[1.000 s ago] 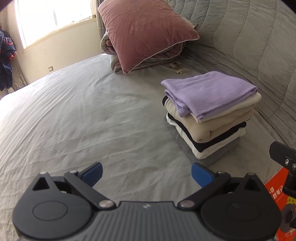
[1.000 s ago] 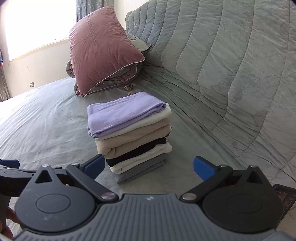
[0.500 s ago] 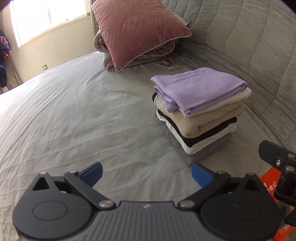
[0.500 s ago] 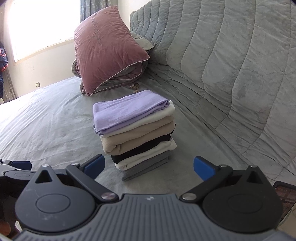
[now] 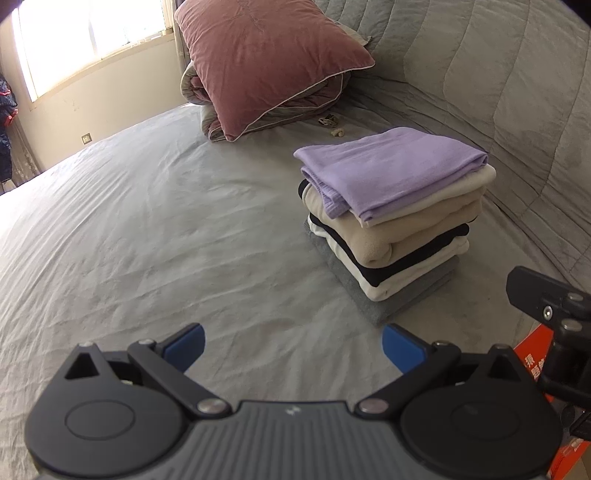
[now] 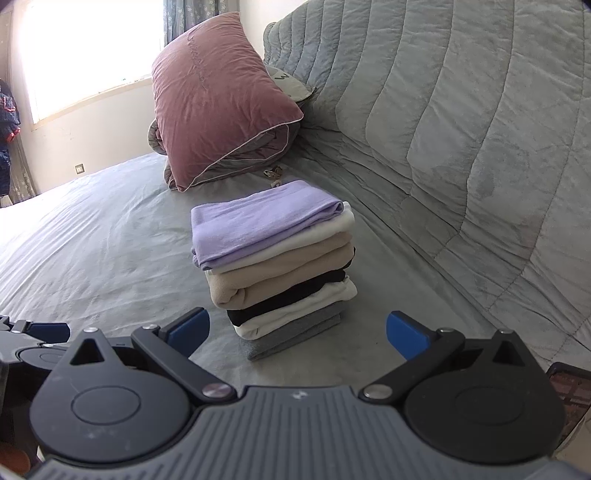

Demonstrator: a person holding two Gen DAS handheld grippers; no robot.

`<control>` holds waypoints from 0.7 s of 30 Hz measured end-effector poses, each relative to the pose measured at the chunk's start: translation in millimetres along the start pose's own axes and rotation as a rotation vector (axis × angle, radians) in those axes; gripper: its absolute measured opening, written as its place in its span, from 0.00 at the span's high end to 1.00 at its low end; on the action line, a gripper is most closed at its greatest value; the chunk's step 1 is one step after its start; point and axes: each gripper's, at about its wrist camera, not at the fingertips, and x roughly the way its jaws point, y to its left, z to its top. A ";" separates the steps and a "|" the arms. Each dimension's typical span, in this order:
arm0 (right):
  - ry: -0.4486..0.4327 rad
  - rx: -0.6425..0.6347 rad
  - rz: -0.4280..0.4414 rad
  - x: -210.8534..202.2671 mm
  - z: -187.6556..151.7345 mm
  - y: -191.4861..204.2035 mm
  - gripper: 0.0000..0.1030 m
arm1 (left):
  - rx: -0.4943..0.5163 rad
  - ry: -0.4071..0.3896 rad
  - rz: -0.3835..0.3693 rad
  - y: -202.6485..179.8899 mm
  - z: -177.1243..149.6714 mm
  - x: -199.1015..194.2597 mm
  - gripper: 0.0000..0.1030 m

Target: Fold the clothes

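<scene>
The stack of folded clothes (image 5: 391, 225) rests on the bed (image 5: 147, 229), which is covered with a grey sheet. This stack serves as the reference landmark.

Stack order, top to bottom: lavender garment (image 6: 258, 225), white garment, beige garment (image 6: 280, 277), black garment, white garment, grey garment (image 6: 291, 334). All layers are folded flat and lie roughly aligned.

Left hand-held gripper (image 5: 293, 347): both blue fingers are spread wide apart and hold nothing. It hangs above the bare sheet, in front of the stack and slightly to its left, not touching it.

Right hand-held gripper (image 6: 297, 332): both blue fingers are spread wide apart and hold nothing. It sits directly in front of the stack, with the bottom of the stack showing between the fingers; no contact is visible.

Behind the stack, a mauve pillow (image 6: 218, 99) leans on a rolled grey blanket. A quilted grey cover (image 6: 461, 129) rises to the right of the stack. A window (image 5: 92, 33) lies beyond the pillow.
</scene>
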 end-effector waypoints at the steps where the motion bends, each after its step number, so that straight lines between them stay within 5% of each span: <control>1: 0.000 0.001 0.000 -0.1 0.1 -0.3 0.00 | 0.001 0.000 -0.001 -0.6 0.1 0.2 0.01; 21: 0.004 -0.001 0.001 -0.1 0.8 -1.2 0.00 | 0.010 0.010 -0.006 -5.0 -1.0 2.4 0.01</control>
